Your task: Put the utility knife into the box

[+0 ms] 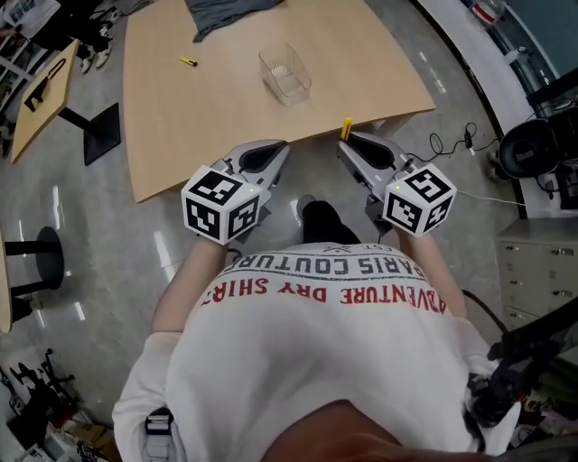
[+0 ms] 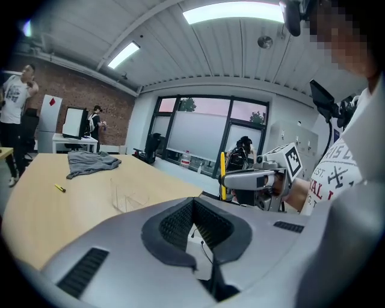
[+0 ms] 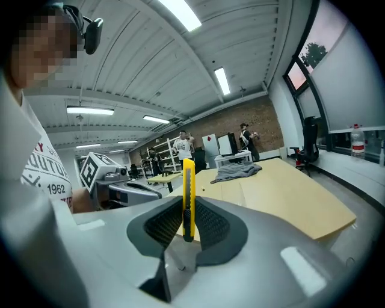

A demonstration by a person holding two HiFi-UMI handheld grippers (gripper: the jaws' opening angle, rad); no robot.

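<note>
Two claws were held just off the near edge of the table (image 1: 208, 117), out over the floor. The right claw (image 1: 348, 140) was pinched tight on the yellow utility knife (image 1: 346, 128), which stood straight up between its jaws. The left claw (image 1: 276, 152) was closed with nothing in it. The knife was thin and smooth, and only a small part of it was held, so it might have slid or tipped on the way. If it had slipped right there, it would likely have dropped to the floor and not onto the table. The clear box (image 1: 271, 63) sat out on the table, well in from the near edge and over toward the right side. It had no lid on and it was empty. It looked light, so a bump from a claw might have pushed it along or knocked it over. The knife also looked long next to the box, so if it came down slanted it might have hit the rim and fallen outside. A small yellow thing (image 1: 187, 61) lay nearer the left edge, and a grey cloth (image 1: 226, 11) lay toward the far edge.
</note>
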